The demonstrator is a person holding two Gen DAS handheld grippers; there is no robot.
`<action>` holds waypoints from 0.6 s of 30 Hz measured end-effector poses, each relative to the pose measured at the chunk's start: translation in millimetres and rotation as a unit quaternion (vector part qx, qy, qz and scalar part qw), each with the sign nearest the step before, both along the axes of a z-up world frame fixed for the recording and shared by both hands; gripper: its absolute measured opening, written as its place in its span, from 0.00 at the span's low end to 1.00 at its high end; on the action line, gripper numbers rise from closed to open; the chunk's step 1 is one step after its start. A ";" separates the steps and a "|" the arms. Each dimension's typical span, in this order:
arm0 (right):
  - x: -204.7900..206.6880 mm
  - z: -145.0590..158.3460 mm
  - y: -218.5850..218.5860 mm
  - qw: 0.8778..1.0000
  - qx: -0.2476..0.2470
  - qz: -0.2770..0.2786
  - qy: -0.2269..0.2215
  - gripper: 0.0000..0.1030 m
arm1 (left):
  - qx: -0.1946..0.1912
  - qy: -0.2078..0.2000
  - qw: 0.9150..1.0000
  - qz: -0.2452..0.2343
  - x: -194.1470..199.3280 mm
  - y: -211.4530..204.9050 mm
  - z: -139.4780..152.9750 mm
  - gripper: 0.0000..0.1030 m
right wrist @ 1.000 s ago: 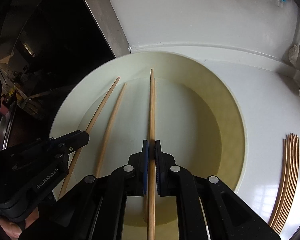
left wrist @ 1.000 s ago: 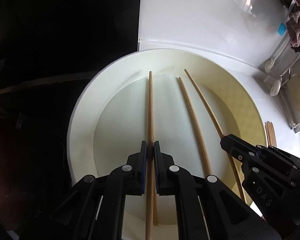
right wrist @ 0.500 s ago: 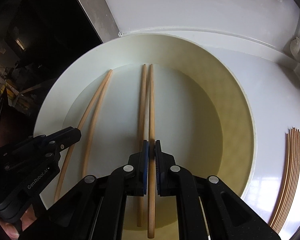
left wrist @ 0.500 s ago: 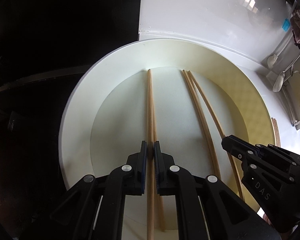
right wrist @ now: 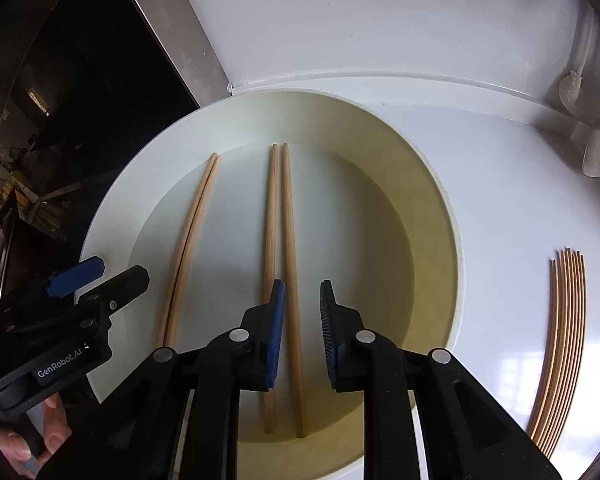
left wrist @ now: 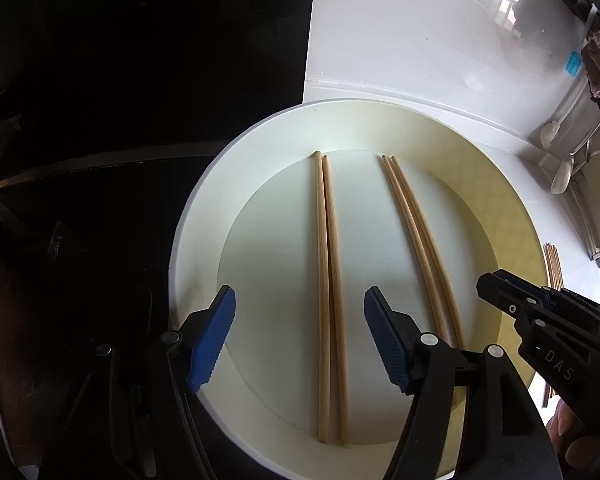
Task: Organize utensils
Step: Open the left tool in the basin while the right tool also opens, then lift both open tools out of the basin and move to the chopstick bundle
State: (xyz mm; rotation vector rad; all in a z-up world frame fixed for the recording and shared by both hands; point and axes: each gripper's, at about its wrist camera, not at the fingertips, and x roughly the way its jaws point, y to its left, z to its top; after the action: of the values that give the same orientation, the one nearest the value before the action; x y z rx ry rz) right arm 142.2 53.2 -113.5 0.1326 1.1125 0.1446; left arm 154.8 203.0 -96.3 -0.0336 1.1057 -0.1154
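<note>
A round cream plate (left wrist: 204, 216) (right wrist: 112, 208) holds two pairs of wooden chopsticks. In the left wrist view one pair (left wrist: 327, 280) lies flat between the wide-open jaws of my left gripper (left wrist: 298, 340), and the other pair (left wrist: 420, 236) lies to its right. In the right wrist view my right gripper (right wrist: 302, 328) is open over its pair (right wrist: 282, 264), the left pad close to one stick. The first pair (right wrist: 190, 236) lies at the left there. Each gripper shows in the other's view: the right one (left wrist: 540, 320), the left one (right wrist: 72, 292).
A bundle of several more chopsticks (right wrist: 560, 340) lies on the white counter to the right of the plate. White spoons (left wrist: 562, 170) (right wrist: 596, 148) rest at the far right. A dark drop-off (left wrist: 140, 80) borders the counter on the left.
Both grippers were shut on a chopstick each; both have opened and let go. The sticks now lie on the plate as two close pairs.
</note>
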 end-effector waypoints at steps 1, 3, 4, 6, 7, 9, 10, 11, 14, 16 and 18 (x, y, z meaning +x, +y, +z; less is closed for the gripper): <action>-1.5 1.4 -0.4 1.000 -0.001 -0.001 -0.002 0.21 | 0.000 -0.001 1.000 0.000 -1.7 0.3 1.3 0.64; -7.7 5.7 -1.8 1.000 -0.002 -0.004 -0.008 0.26 | -0.002 -0.004 1.000 0.000 -5.8 0.8 5.2 0.68; -11.2 7.8 -2.5 1.000 -0.002 -0.005 -0.009 0.26 | -0.004 -0.006 1.000 0.000 -8.3 1.2 7.3 0.68; -16.5 11.1 -3.7 1.000 -0.003 -0.008 -0.011 0.28 | -0.006 -0.011 1.000 0.000 -13.1 1.2 11.7 0.70; -16.2 11.6 -4.3 1.000 -0.004 -0.010 -0.012 0.30 | -0.007 -0.013 1.000 -0.001 -15.3 0.8 13.6 0.71; -23.8 15.4 -5.7 1.000 -0.005 -0.013 -0.014 0.33 | -0.011 -0.018 1.000 -0.004 -20.3 0.3 17.9 0.73; -28.8 17.4 -8.0 1.000 -0.005 -0.014 -0.014 0.33 | -0.012 -0.021 1.000 -0.006 -23.1 -0.1 20.2 0.73; -32.7 19.2 -9.5 1.000 -0.005 -0.015 -0.014 0.33 | -0.014 -0.024 1.000 -0.008 -25.8 -0.4 22.6 0.73; -46.9 24.8 -15.5 1.000 -0.006 -0.026 -0.016 0.38 | -0.019 -0.032 0.999 -0.013 -33.7 -2.0 28.9 0.75; -58.8 28.5 -21.8 0.999 -0.008 -0.034 -0.019 0.41 | -0.024 -0.036 0.999 -0.016 -38.9 -3.6 32.4 0.77; -62.8 27.9 -24.9 0.999 -0.009 -0.043 -0.017 0.43 | -0.033 -0.034 0.999 -0.018 -43.5 -6.1 34.6 0.77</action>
State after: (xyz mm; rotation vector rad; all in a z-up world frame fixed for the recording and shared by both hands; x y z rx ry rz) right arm 79.4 28.2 -85.6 0.1615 1.0713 0.0606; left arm 111.4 196.9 -61.6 -0.0673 1.0341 -0.1846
